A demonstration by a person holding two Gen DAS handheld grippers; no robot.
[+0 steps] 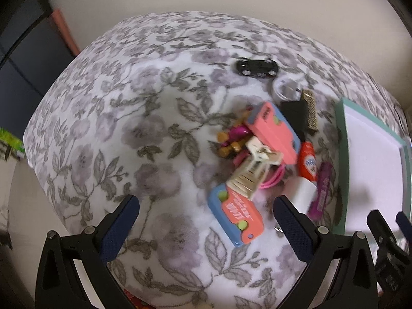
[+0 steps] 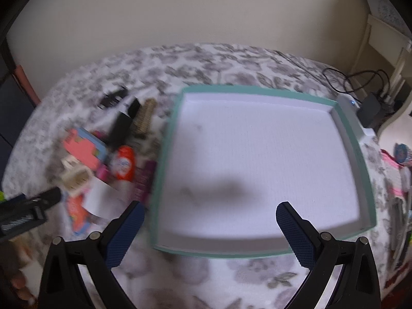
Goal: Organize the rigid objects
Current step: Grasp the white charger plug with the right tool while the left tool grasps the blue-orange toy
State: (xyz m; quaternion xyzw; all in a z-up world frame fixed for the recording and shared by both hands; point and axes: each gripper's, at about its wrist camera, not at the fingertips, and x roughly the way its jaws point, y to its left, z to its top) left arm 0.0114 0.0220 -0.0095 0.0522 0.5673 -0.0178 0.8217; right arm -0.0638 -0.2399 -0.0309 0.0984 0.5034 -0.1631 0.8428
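A plain cream wall [image 2: 180, 13] stood behind everything; against it lay a bed under a floral blanket [image 1: 116, 128], white with grey-mauve blooms and olive leaves, and it filled most of both views; dark furniture [image 1: 23, 59] stood off its left edge, and pale shelving [image 2: 381, 41] with black cables [image 2: 360, 77] off its far right corner. On the blanket's right side sat a shallow tray [image 2: 170, 134], teal-rimmed with a white floor, nothing in it. Just left of the tray the rigid things lay heaped, touching and overlapping: two coral-and-blue cases [image 1: 273, 131], one at the far side of the heap and one [image 1: 237, 213] at the near side; a cream clip [image 1: 255, 164] across a pink cord [image 1: 273, 180]; a black block [image 1: 294, 116] beside a gold comb [image 1: 310, 108]; an orange bottle [image 1: 307, 162], a purple tube [image 1: 322, 190] and a white box [image 1: 303, 193] nearest the tray; small gold and magenta pieces [image 1: 231, 141], too blurred to name. A black toy car [image 1: 256, 68] sat apart, farther back, with a coiled white cable [image 1: 285, 87] near it. The left gripper [image 1: 206, 206] hung over the blanket just short of the heap, jaws wide, holding nothing; the right gripper [image 2: 209, 212] hung over the tray's near edge, jaws likewise wide and bare.
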